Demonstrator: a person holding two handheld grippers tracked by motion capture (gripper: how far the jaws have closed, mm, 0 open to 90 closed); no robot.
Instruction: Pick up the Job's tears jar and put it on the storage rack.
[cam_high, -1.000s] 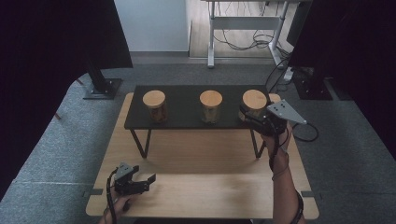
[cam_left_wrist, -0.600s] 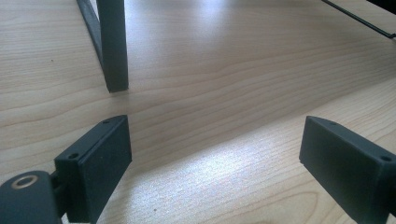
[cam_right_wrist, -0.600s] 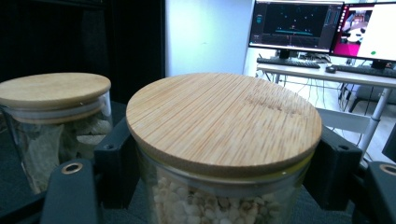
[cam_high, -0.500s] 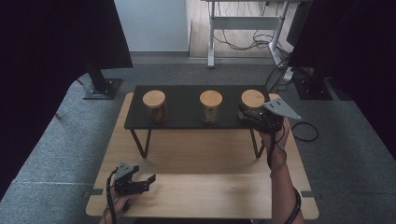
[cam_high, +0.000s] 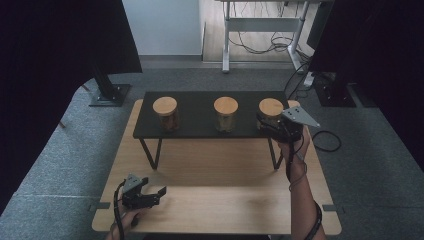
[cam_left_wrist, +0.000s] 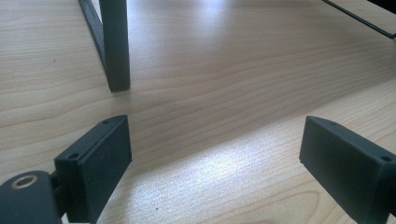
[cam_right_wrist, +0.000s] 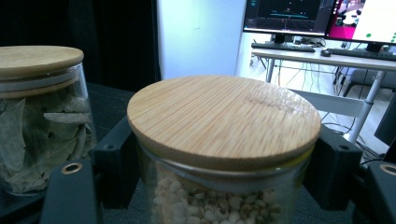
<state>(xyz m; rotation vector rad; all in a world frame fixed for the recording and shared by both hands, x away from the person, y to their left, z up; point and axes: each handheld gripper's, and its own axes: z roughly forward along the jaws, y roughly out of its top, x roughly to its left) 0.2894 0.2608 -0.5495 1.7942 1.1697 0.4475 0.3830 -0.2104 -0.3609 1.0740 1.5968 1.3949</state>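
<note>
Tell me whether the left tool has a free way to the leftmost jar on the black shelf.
Probably yes. The left tool rests open on the wooden table, holding nothing, and the leftmost jar stands apart from the middle jar with nothing before it. It would have to rise above the black shelf edge first.

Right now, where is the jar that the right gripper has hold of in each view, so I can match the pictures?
High view: the jar stands at the right end of the black shelf, with the right gripper on it.
Left gripper view: not in it.
Right gripper view: the jar fills the centre, jaws on both sides.
Shared landmark: the middle jar, at left in the right gripper view.
</note>
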